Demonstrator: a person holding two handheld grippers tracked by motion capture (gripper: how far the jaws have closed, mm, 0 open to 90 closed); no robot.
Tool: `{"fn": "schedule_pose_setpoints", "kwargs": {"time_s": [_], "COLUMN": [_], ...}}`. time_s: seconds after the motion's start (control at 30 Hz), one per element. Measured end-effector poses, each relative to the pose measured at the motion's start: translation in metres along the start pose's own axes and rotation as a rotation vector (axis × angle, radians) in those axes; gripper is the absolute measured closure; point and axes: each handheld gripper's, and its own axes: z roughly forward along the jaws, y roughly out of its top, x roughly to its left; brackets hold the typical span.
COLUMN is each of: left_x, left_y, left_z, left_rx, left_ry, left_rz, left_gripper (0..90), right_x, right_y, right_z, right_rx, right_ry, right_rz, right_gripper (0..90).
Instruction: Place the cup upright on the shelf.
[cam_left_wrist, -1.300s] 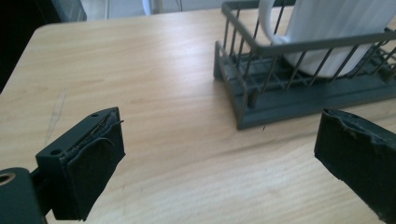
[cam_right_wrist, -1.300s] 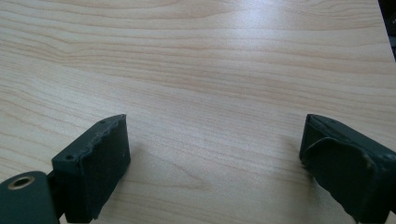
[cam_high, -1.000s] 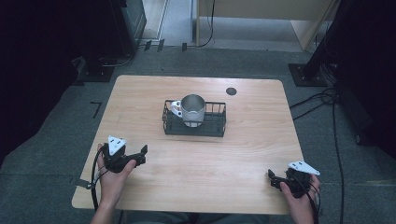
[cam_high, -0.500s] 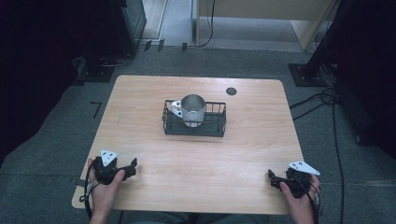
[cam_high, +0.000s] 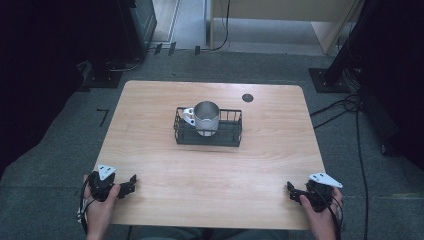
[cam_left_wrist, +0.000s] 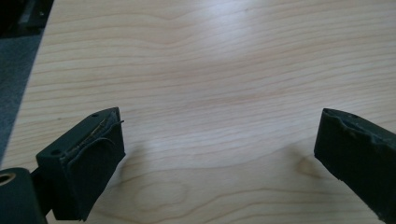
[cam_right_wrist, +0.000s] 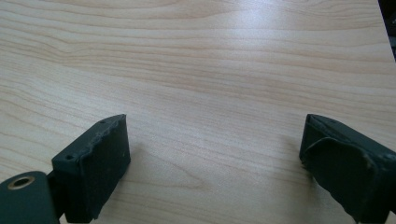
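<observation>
Both grippers — left gripper (cam_high: 131, 183) and right gripper (cam_high: 292, 192) — rest near the tabletop (cam_high: 210, 165) edge, jaws spread and empty, well short of the mug (cam_high: 206, 117) in the wire basket (cam_high: 208, 136) — reaching comes next.

I worked in what looked like a lab or test room rather than a home: a plain wooden table (cam_high: 210, 165) stood alone on grey carpet (cam_high: 65, 165), with a round cable port (cam_high: 247, 98) near its far right corner. Black equipment stands (cam_high: 327, 80) stood off the far corners, loose cables (cam_high: 350, 107) trailed over the floor to the right, and black tape marks (cam_high: 103, 116) were stuck on the carpet by the left edge.
</observation>
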Motion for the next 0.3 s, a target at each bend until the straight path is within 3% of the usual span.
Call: {"fn": "schedule_pose_setpoints", "kwargs": {"time_s": [0.07,0.13,0.3], "left_x": [0.0038,0.0068,0.0046], "left_y": [0.0002,0.0007,0.0009], "left_z": [0.0009,0.0022,0.0024], "left_rx": [0.014,0.028,0.028], "left_ry": [-0.002,-0.039,-0.053], "left_rz": [0.005,-0.006,0.009], "left_gripper": [2.1,2.1,2.1], "right_x": [0.0,0.0,-0.0003], "right_y": [0.0,-0.0001,0.0001], "right_z": [0.0,0.0,0.0003], "right_rx": [0.0,0.0,0.004], "right_ry": [0.0,0.0,-0.008], "right_rz": [0.0,-0.001,0.007], "right_gripper": [7.9,7.8,6.2]}}
